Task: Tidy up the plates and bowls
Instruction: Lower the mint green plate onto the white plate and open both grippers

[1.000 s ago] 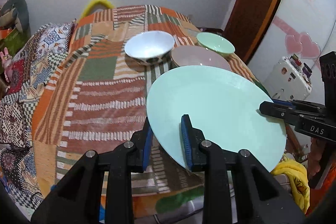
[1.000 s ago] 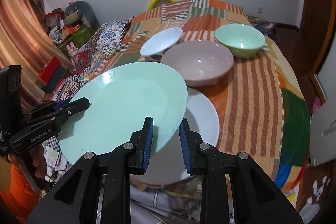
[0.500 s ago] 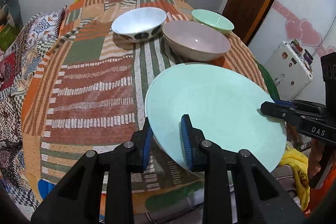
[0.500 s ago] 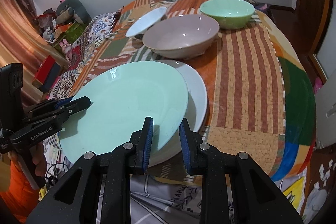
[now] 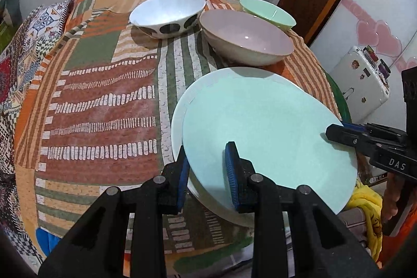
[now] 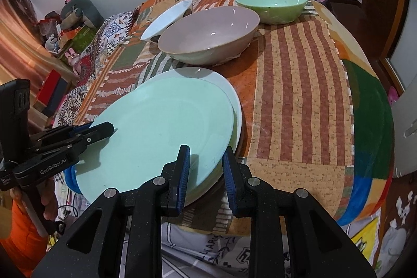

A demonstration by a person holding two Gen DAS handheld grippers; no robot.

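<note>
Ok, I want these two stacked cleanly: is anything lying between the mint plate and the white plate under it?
Nothing visible. The mint plate, held at opposite rims by both grippers, hangs just above the white plate, whose exposed rim is bare. The pink bowl sits beyond it, clear of the stack.
</note>
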